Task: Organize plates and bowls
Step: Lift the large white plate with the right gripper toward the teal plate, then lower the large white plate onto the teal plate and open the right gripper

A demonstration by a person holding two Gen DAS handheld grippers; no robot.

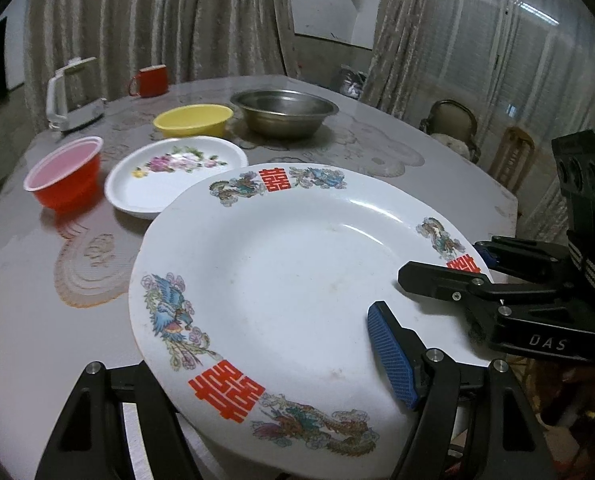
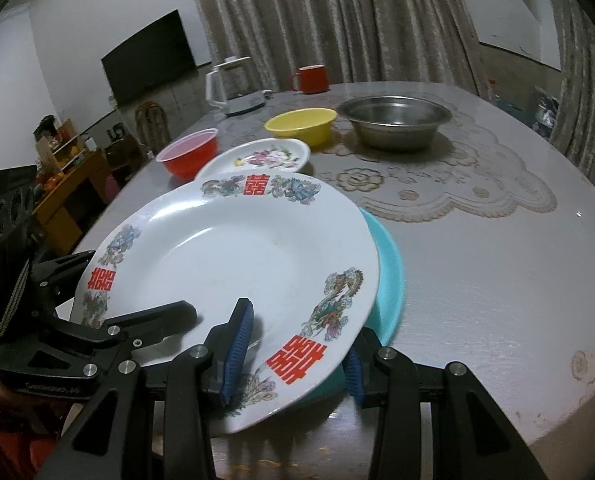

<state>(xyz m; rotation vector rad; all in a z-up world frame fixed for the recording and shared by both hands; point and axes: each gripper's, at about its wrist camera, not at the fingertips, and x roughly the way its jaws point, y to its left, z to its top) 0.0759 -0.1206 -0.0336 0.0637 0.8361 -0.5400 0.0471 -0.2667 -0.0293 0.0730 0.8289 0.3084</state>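
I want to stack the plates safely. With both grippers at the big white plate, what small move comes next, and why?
Probably level the white plate and lower it onto the teal plate. It hangs tilted with the left gripper and right gripper astride its rim, and the teal plate lies under its edge.

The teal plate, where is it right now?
In the right wrist view, the teal plate lies on the table at the near edge, mostly hidden under the right side of the big white plate.

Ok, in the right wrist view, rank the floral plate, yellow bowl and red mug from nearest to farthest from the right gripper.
From the right gripper:
1. Floral plate, just beyond the held plate.
2. Yellow bowl, behind it, mid-table.
3. Red mug, far edge, by the curtain.
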